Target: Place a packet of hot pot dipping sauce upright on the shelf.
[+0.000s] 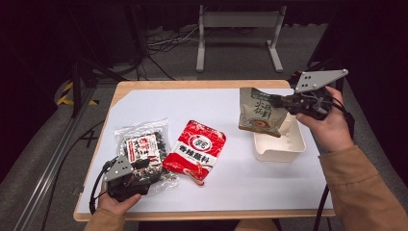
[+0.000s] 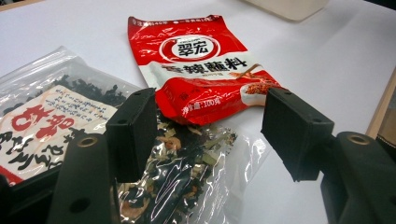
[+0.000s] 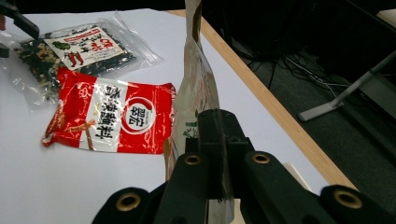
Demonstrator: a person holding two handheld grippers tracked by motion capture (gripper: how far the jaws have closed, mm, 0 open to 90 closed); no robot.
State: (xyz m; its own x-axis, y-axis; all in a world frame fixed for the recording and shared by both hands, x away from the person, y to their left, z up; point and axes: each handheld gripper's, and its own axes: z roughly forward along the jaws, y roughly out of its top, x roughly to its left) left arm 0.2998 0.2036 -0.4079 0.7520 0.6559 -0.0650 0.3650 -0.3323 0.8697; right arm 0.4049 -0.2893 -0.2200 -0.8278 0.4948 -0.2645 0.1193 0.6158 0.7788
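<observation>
My right claw (image 1: 281, 102) pinches a tan bag (image 1: 260, 111), hanging above the white tray (image 1: 280, 147) near the desk's right edge. My left claw (image 1: 144, 167) gapes wide over the clear bag (image 1: 144, 144) at the front left corner.

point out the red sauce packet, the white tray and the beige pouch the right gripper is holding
red sauce packet (image 1: 195, 149): high view, middle of its printed front.
white tray (image 1: 280, 153): high view, its near rim.
beige pouch (image 1: 260, 114): high view, middle of its printed face, hanging from the right gripper (image 1: 284, 102).
</observation>
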